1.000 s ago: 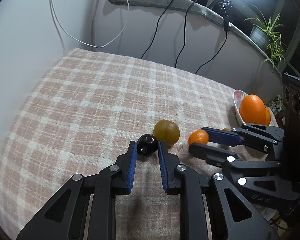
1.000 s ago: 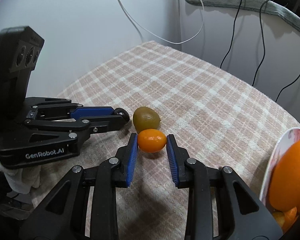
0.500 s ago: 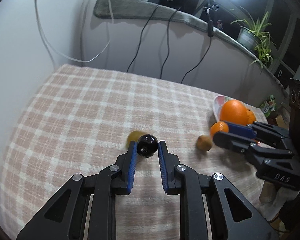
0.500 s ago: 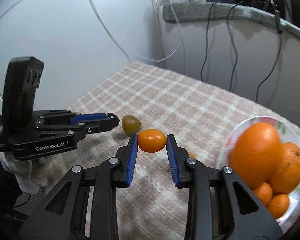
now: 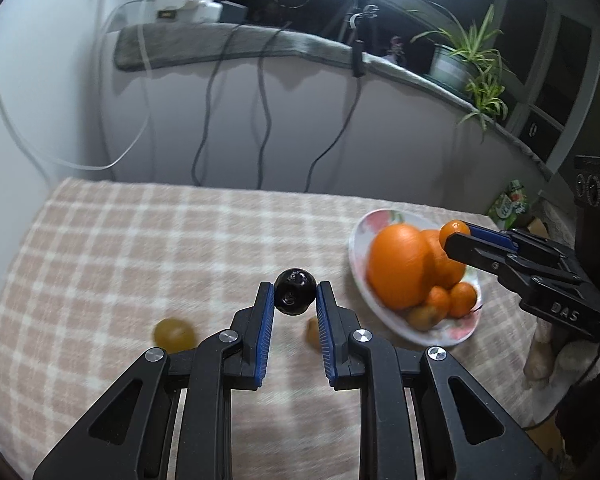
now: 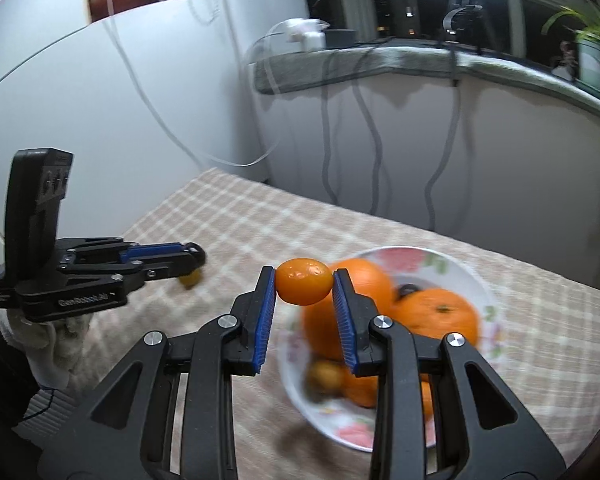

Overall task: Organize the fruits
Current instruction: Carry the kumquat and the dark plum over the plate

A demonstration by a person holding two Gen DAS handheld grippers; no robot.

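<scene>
My left gripper (image 5: 294, 298) is shut on a small glossy black fruit (image 5: 295, 291), held above the checked cloth left of the bowl. My right gripper (image 6: 304, 288) is shut on a small orange kumquat (image 6: 304, 287), hanging over the near left rim of the floral bowl (image 6: 476, 276). In the left wrist view that kumquat (image 5: 453, 231) hovers above the bowl (image 5: 358, 240), which holds a big orange (image 5: 400, 266), another orange and several small fruits. A yellow-green fruit (image 5: 173, 333) and a small brownish fruit (image 5: 312, 332) lie on the cloth. The left gripper (image 6: 198, 254) also shows in the right wrist view.
A pink-and-white checked cloth (image 5: 140, 248) covers the table. Cables (image 5: 260, 120) hang down the pale wall behind. A grey ledge carries a potted plant (image 5: 460, 64) and a ring light. A green carton (image 5: 512, 204) stands past the table's far right corner.
Both grippers have lifted their fruits off the cloth and carried them right, toward the bowl. The kumquat is now over the bowl. The yellow-green fruit stays on the cloth.
</scene>
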